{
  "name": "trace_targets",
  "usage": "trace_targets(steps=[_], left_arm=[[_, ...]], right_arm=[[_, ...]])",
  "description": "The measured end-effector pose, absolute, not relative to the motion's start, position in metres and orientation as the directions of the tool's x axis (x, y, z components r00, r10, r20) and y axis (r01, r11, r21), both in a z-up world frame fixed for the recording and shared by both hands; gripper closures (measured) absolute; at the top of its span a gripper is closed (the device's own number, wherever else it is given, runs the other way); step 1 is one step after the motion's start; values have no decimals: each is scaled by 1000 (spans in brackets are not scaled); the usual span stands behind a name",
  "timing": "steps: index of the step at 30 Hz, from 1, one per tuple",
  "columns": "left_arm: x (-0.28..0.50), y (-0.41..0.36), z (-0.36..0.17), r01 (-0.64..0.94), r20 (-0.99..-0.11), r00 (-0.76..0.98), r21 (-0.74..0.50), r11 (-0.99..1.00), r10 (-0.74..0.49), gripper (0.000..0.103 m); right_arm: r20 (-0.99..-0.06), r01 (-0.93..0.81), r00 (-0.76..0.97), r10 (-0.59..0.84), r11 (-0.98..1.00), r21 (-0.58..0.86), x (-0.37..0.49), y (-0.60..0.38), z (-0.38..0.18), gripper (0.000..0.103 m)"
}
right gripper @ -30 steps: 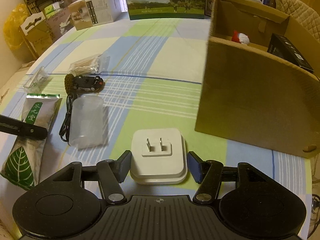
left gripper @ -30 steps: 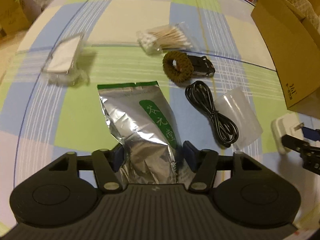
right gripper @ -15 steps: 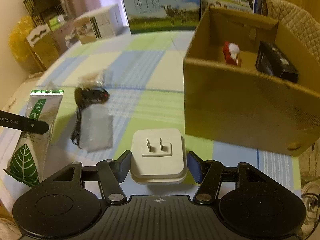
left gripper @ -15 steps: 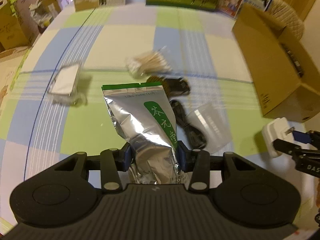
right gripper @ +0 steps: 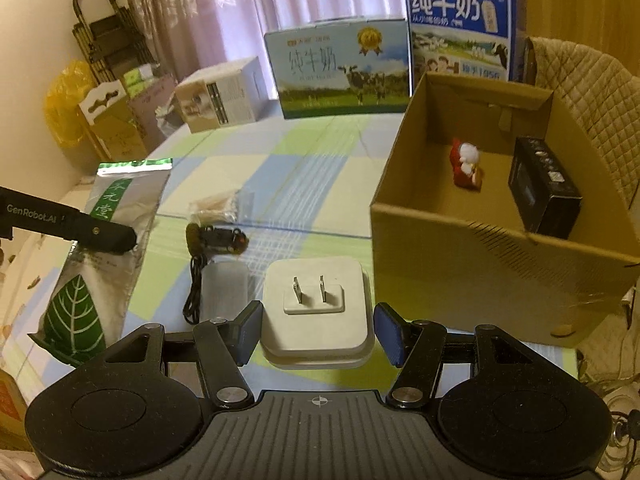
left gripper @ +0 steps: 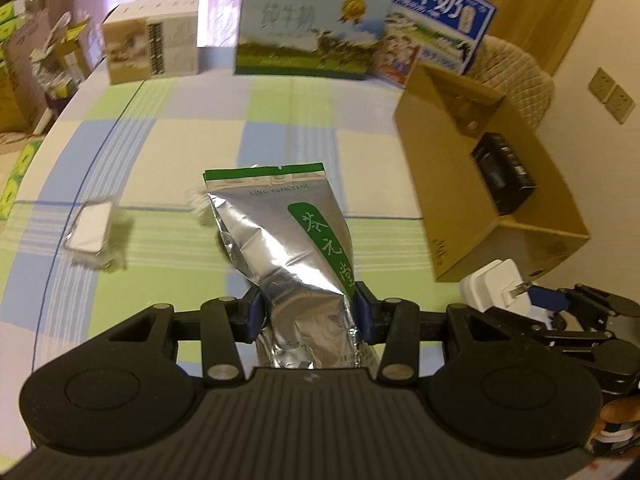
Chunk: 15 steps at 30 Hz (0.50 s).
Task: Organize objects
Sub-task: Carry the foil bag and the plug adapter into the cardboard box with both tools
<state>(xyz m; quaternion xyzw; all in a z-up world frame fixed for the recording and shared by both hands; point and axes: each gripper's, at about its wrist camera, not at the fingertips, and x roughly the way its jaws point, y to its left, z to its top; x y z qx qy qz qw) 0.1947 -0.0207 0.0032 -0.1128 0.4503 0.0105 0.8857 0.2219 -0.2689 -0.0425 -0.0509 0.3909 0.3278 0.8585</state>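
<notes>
My left gripper [left gripper: 308, 314] is shut on a silver foil tea pouch [left gripper: 288, 240] with a green label, held upright above the checked tablecloth. My right gripper [right gripper: 318, 330] is shut on a white plug adapter [right gripper: 318, 308], prongs up, lifted off the table. The adapter [left gripper: 496, 286] also shows at the right in the left wrist view. An open cardboard box [right gripper: 480, 248] stands to the right, holding a red and white toy [right gripper: 466, 164] and a black box [right gripper: 544, 188]. The pouch [right gripper: 100, 248] hangs at the left in the right wrist view.
On the cloth lie a bag of cotton swabs [right gripper: 216, 204], a braided bracelet with a black gadget [right gripper: 216, 238], a black cable [right gripper: 194, 292], a clear plastic bag [right gripper: 224, 288] and a small white packet [left gripper: 90, 226]. Milk cartons [right gripper: 340, 68] and a white box [right gripper: 220, 96] line the far edge.
Both grippers have risen from the table with their loads. The left closed on the pouch and lifted it upright; the right view now looks down into the cardboard box.
</notes>
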Motion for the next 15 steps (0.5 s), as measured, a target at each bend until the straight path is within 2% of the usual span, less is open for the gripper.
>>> trace_targets(steps=[15], left_arm=[[232,-87,37,33,-727,661,-218,975,-185,63]], right_arm=[[-637,-559,575,513,815,151,230,-320,-3,46]])
